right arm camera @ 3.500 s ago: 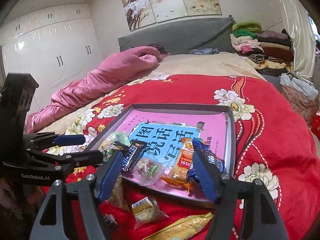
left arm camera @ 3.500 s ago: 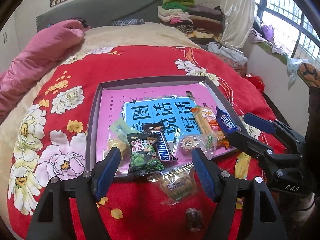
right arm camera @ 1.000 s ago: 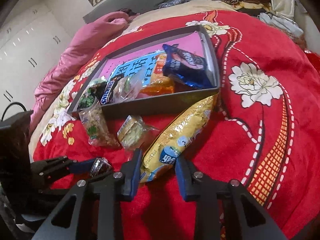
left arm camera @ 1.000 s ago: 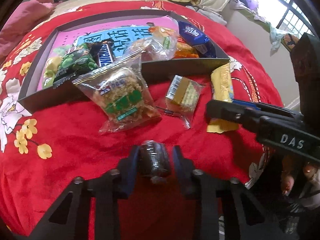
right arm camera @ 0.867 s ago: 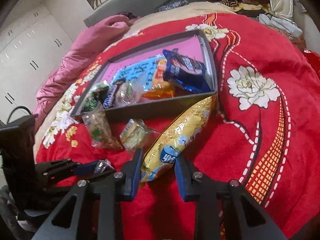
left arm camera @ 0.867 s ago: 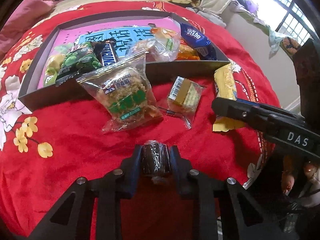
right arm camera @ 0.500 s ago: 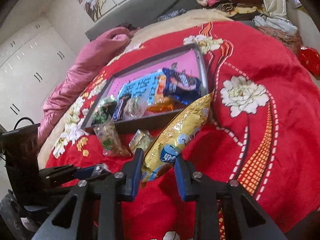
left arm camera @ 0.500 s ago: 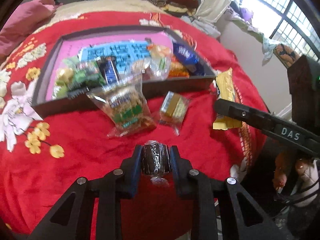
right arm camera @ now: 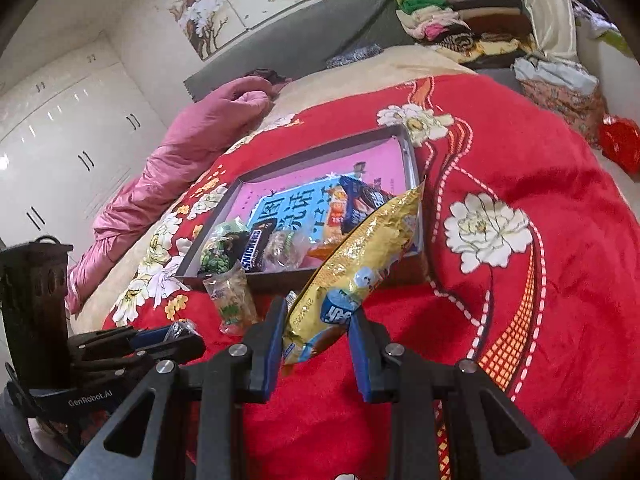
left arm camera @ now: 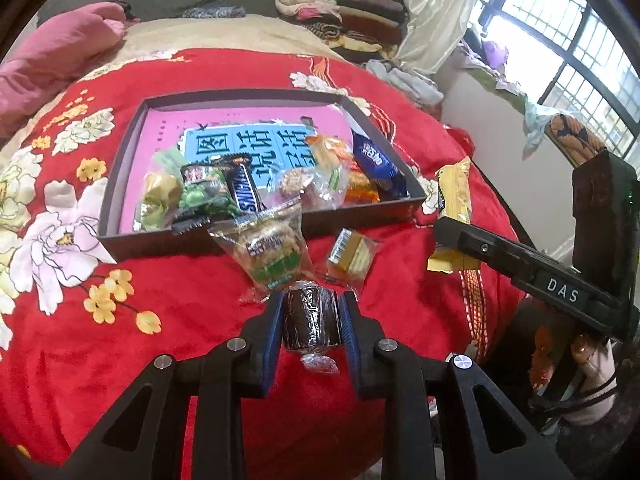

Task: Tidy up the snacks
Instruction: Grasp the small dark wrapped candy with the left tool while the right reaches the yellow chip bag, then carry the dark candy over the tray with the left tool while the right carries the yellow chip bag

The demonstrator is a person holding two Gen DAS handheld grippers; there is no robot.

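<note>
Blue-padded fingers [left arm camera: 271,332] of the left gripper [left arm camera: 311,322] clench a small dark foil-wrapped candy [left arm camera: 311,320] from both sides; its twisted wrapper end points back toward the camera, and it hangs above the red floral blanket [left arm camera: 120,360] on the bed. Left wrist view: beyond the candy lie a clear bag of green-labelled crackers [left arm camera: 272,254], leaning on the near wall of the dark tray [left arm camera: 120,246], and a small gold cube packet [left arm camera: 351,256] just beside it. Inside the tray sit a Snickers bar [left arm camera: 244,192], a green snack bag [left arm camera: 204,196] and a blue Oreo pack [left arm camera: 376,160]. At right, the right gripper [left arm camera: 452,240] pinches the yellow bag [left arm camera: 454,204]. Right wrist view: the right fingers [right arm camera: 272,344] grasp the near end of that long yellow bag [right arm camera: 360,260], whose long axis runs away and up to the right, its far tip over the tray's near right corner [right arm camera: 420,256], hiding part of the Oreo pack [right arm camera: 360,200]. Only here do a pink quilt [right arm camera: 180,168] and white wardrobes [right arm camera: 60,140] show, with the left gripper [right arm camera: 176,334] at lower left.
</note>
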